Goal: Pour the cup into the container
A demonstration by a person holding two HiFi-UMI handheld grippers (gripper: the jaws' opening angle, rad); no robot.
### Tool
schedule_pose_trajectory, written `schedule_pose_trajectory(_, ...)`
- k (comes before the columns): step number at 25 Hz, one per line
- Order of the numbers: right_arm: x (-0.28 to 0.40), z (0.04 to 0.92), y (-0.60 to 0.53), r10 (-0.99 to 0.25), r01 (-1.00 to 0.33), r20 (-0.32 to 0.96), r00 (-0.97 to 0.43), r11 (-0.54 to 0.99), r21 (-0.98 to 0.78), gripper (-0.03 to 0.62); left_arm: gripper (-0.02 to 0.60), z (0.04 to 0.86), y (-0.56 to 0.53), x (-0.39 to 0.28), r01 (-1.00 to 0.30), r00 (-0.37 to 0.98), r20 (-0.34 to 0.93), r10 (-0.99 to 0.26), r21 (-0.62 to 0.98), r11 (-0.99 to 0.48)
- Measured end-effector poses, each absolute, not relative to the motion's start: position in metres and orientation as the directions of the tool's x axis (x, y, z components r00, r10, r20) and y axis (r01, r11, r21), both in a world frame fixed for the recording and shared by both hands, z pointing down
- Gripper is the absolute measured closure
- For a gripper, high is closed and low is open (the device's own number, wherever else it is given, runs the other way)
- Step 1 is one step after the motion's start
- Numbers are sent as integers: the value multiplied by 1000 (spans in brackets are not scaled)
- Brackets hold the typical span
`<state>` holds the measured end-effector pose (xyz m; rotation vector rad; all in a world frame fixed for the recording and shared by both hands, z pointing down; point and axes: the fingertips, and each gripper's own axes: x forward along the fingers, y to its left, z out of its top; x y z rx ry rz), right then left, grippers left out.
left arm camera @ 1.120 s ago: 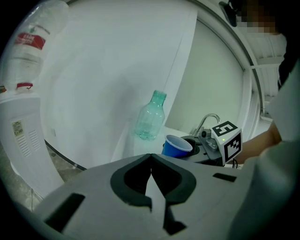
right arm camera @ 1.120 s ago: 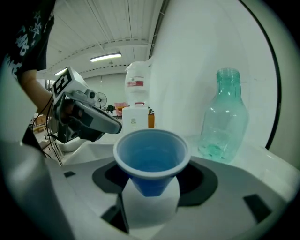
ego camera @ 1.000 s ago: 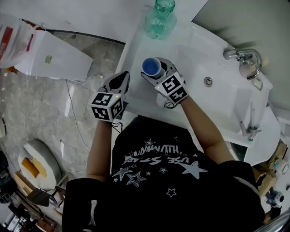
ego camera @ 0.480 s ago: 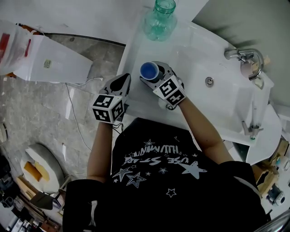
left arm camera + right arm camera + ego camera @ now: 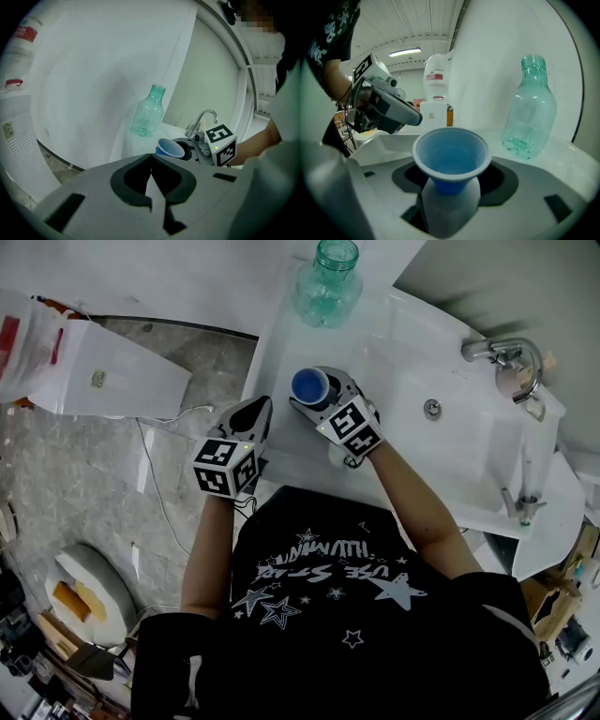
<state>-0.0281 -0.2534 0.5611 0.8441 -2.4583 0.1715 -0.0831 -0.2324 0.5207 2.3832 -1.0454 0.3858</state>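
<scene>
A blue cup [image 5: 310, 385] stands upright between the jaws of my right gripper [image 5: 321, 396], which is shut on its lower half above the white counter. In the right gripper view the cup [image 5: 451, 157] fills the middle, and I cannot tell if there is liquid in it. A clear green-tinted bottle [image 5: 328, 282] with an open neck stands farther along the counter, seen beyond the cup [image 5: 530, 110]. My left gripper [image 5: 253, 414] hovers left of the cup, its tips touching with nothing between them [image 5: 151, 157]. From there the cup [image 5: 170, 148] and bottle [image 5: 148, 112] lie ahead.
A white sink basin [image 5: 441, 442] with a chrome faucet [image 5: 502, 354] lies to the right of the cup. A white box-shaped unit [image 5: 103, 362] stands on the floor at the left. A cable [image 5: 155, 484] trails over the stone floor below the counter's edge.
The right gripper and the cup shifted slightly left and toward me early on, then held still. The left gripper stayed almost where it was.
</scene>
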Motion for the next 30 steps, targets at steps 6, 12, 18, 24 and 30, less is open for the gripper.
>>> schedule_pose_trajectory(6, -25, 571, -255, -543, -600, 574, -613, 793, 108, 278, 571, 522, -234, -82, -733, 678, 438, -591, 332, -594)
schedule_pose_trajectory(12, -17, 574, -248, -554, -627, 577, -601, 774, 89, 217, 572, 520, -235, -83, -733, 678, 430, -596, 333, -593)
schedule_pose_trajectory(18, 0, 565, -236, -567, -649, 560, -604, 758, 68, 215, 571, 511, -229, -76, -742, 668, 419, -615, 315, -591)
schedule_pose_trajectory(24, 17, 540, -211, -582, -663, 531, -616, 747, 50, 280, 571, 497, -204, -65, -756, 654, 410, -636, 310, -577)
schedule_pose_trajectory(30, 42, 516, -169, -603, -678, 499, -622, 734, 42, 346, 571, 486, -167, -43, -750, 661, 397, -637, 305, -587)
